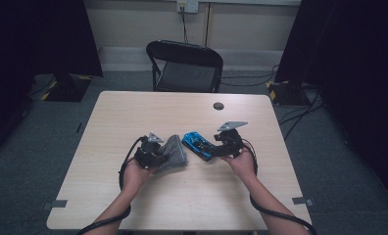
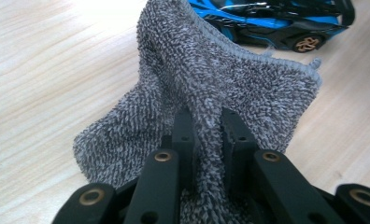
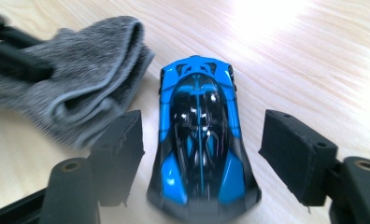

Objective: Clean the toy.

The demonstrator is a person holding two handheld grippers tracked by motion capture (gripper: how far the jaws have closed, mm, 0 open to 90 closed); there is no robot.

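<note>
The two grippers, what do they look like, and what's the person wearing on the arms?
Both the left gripper and the right gripper are black, each topped by a grey three-cornered plate and trailing a thick black cable. The jaws are blocky black pads on arms with brass-coloured rivets. The forearms are bare; no sleeves show.

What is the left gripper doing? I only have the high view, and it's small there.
Observer: The left gripper is shut on the grey cloth, a fold pinched between its fingers.
Operator: Does the right one hold the car?
Observer: No. The right gripper is open; its fingers stand either side of the blue toy car without pressing on it.
Operator: Any detail on the car?
Observer: It has bronze-coloured wheels.
</note>
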